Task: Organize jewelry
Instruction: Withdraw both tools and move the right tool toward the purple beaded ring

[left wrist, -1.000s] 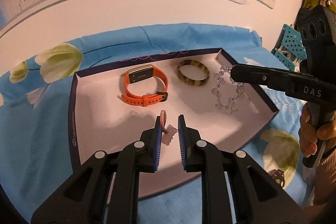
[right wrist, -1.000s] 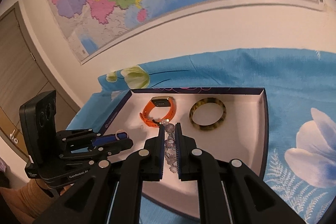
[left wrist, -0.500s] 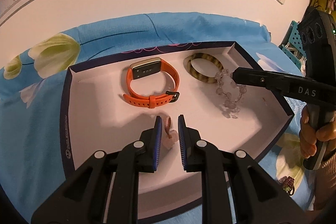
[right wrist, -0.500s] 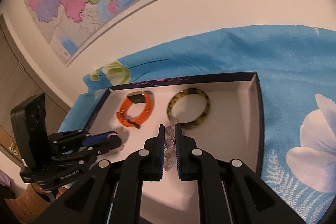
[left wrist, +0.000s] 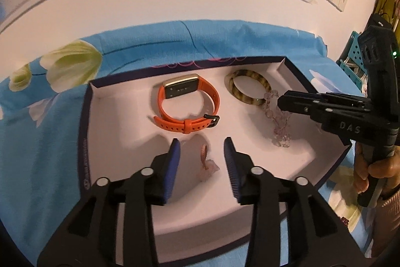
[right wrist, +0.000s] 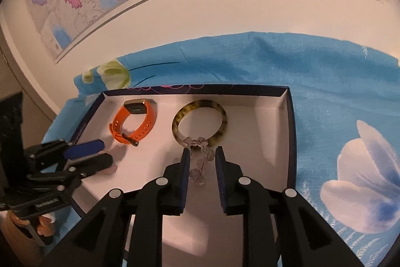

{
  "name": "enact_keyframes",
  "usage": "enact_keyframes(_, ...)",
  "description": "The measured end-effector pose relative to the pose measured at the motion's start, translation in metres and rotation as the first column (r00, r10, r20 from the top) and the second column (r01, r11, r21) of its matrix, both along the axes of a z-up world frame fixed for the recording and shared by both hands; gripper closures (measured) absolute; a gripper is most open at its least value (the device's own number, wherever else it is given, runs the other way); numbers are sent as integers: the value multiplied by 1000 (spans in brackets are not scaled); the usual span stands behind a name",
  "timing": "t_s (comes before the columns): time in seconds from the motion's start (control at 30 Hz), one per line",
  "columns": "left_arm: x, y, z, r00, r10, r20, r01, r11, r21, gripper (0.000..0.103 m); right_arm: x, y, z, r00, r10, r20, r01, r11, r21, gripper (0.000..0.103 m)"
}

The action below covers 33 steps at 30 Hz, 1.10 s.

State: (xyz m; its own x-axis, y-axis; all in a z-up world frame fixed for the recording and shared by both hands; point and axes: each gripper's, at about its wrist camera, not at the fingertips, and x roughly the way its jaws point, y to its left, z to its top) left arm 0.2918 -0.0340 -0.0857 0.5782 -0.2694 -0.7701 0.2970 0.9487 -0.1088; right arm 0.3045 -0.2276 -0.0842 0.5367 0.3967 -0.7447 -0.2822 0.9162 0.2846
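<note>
Left wrist, ring between parted fingers

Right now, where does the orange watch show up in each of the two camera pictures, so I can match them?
Left wrist view: the orange watch lies in the middle of the white tray, just beyond the left tongs.
Right wrist view: the watch sits left of centre, in the tray's far left part.
Shared landmark: the mottled brown bangle lies just right of the watch in both.
</note>
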Motion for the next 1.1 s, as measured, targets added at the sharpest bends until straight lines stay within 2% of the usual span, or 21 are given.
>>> enact_keyframes(0.1,-10,3,9,999,11,33,-11,1000,0,60,-3,1,2,1000,-13,19,13,999,-36,80)
enact_keyframes(0.3,-38,10,29,994,19,109,-18,1000,-10,52,-21,-11,22,995,-40,87,42,999,-22,72)
enact_keyframes(0.43,-61,12,40,989,-4,146,7,1000,-24,50,-55,-12,40,991,37,130,-38,999,2,71)
enact_keyframes(0.53,-81,14,43,987,-24,159,30,999,-39,48,-88,-7,46,982,123,142,-122,992,-14,70)
enact_keyframes(0.7,-109,18,39,988,-40,150,48,998,-51,46,-134,-3,39,968,227,103,-223,974,-51,71)
enact_keyframes(0.93,-132,19,26,993,-45,111,52,996,-69,45,-166,-2,13,964,265,2,-264,961,-83,72)
enact_keyframes(0.97,-133,19,25,993,-46,107,54,996,-74,45,-167,-2,10,965,263,-5,-263,961,-88,74)
enact_keyframes(1.03,-137,17,25,993,-47,107,56,995,-79,45,-167,-2,6,964,266,-21,-267,960,-84,85)
enact_keyframes(1.07,-138,17,25,993,-49,108,58,995,-81,45,-166,-2,4,963,266,-31,-268,960,-79,95)
enact_keyframes(1.1,-140,16,26,993,-49,108,58,994,-87,45,-165,-2,2,963,266,-36,-268,961,-76,97)
